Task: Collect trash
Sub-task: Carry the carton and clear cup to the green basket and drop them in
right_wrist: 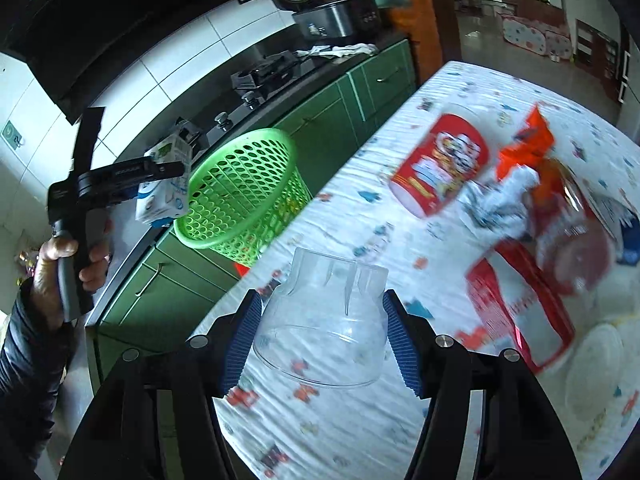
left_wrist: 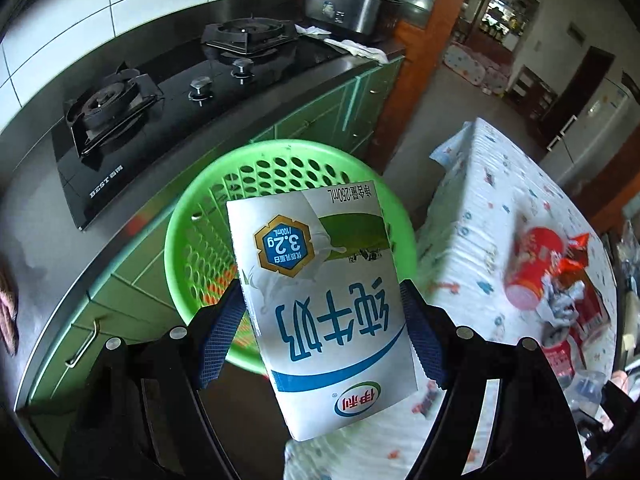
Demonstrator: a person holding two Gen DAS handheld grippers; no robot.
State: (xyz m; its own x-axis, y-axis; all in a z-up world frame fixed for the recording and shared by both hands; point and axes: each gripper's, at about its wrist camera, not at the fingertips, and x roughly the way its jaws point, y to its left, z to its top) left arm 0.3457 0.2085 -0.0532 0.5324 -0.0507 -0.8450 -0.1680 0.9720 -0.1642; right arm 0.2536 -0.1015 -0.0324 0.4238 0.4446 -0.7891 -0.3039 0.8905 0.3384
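The left gripper [left_wrist: 322,320] clamps a white milk carton [left_wrist: 324,304] between its blue pads, holding it over the open mouth of the green basket [left_wrist: 192,248] that stands between the green cabinets [left_wrist: 120,304] and the table. The right gripper [right_wrist: 322,336] grips a clear plastic cup piece [right_wrist: 324,320] above the patterned tablecloth [right_wrist: 360,420]. Farther along the table lie a red can [right_wrist: 440,164], an orange wrapper [right_wrist: 528,140] and crumpled paper [right_wrist: 500,200].

tool [left_wrist: 322,320]: black arms, silver screws | pads [right_wrist: 243,340]: blue, ribbed | sleeve [right_wrist: 28,360]: dark, quilted
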